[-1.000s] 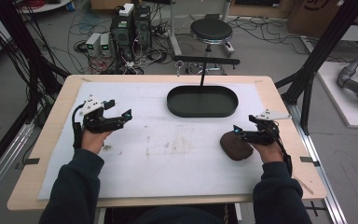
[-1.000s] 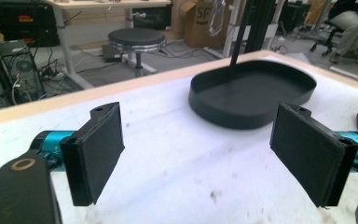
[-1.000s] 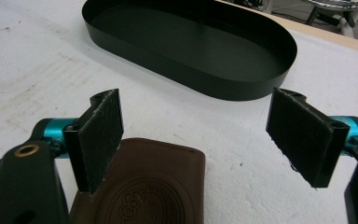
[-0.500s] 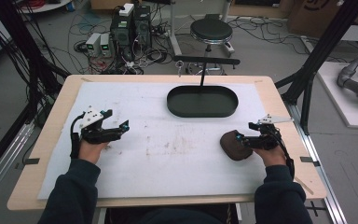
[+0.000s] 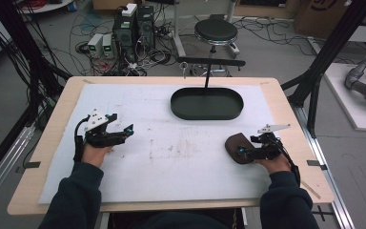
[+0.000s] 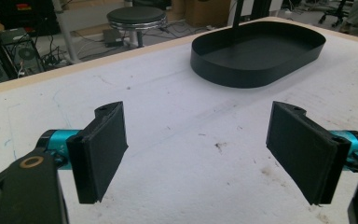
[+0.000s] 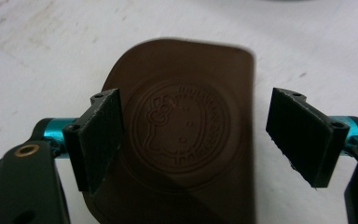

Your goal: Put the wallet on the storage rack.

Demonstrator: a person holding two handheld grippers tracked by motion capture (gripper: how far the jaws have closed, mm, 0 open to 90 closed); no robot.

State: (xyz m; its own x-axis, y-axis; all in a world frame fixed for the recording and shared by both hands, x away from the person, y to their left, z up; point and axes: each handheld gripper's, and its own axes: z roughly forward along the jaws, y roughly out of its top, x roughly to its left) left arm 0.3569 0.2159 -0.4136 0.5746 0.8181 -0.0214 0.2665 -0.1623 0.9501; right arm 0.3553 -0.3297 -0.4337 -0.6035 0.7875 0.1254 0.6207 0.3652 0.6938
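1. A white, felt-like mat [image 5: 171, 157], scuffed and speckled with faint brown stains, covers most of the pale wooden table [image 5: 286, 109].
2. A black oval tray with a low upright wall [image 5: 207, 103] sits at the far middle of the mat; its matte inside looks smooth (in the left gripper view it lies ahead and to the right [image 6: 258, 53]).
3. A flat brown leather-like pouch with rounded corners [image 5: 237, 147] lies on the mat near the right front, well apart from the tray. Its smooth face carries an embossed round emblem with a cartoon cat figure and ringed lettering [image 7: 182, 126].
4. The right gripper [image 5: 242, 152] is at the pouch with its flat black jaws spread wide, one on each side of the pouch [image 7: 193, 135]; neither pad visibly presses it.
5. The left gripper [image 5: 126, 131] is over bare mat at the left, its jaws also wide apart [image 6: 198, 149] (rough, rectangular pads on teal stubs) with nothing between them.
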